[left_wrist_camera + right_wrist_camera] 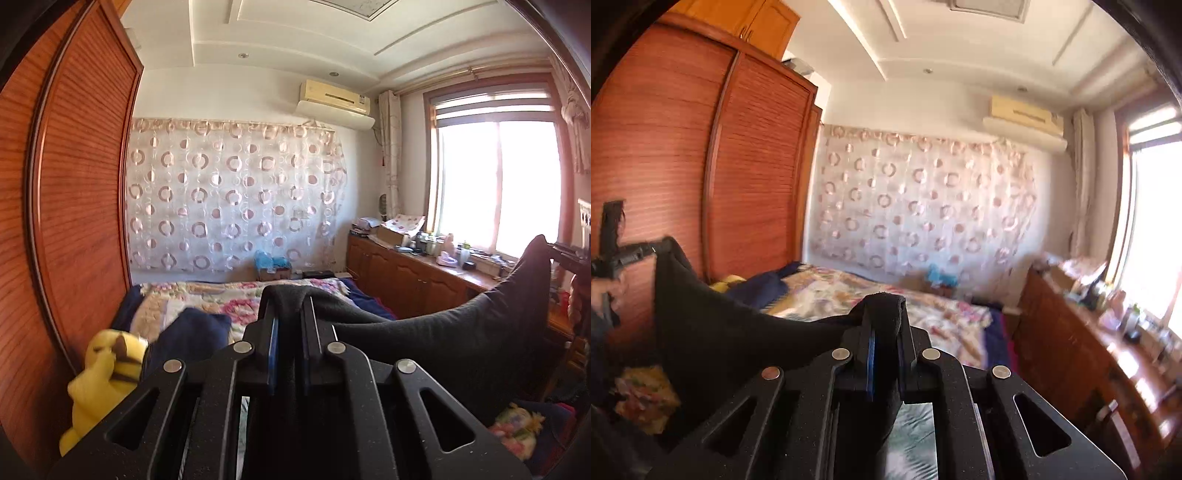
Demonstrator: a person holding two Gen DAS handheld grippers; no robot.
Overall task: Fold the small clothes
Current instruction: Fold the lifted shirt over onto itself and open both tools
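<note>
A dark grey garment (461,332) hangs stretched in the air between both grippers, above the bed. My left gripper (290,306) is shut on one corner of it, the cloth bunched over its fingertips. The cloth runs right and up to my right gripper (565,253) at the frame's right edge. In the right wrist view my right gripper (884,314) is shut on the other corner of the garment (713,332). From there the cloth spreads left to my left gripper (652,249), held by a hand (605,291).
A bed with a floral quilt (221,302) lies below, with a dark blue cloth (195,332) and a yellow plush toy (107,373) at its left. A tall wooden wardrobe (74,221) stands left. A cluttered wooden cabinet (413,273) runs under the window (498,192) on the right.
</note>
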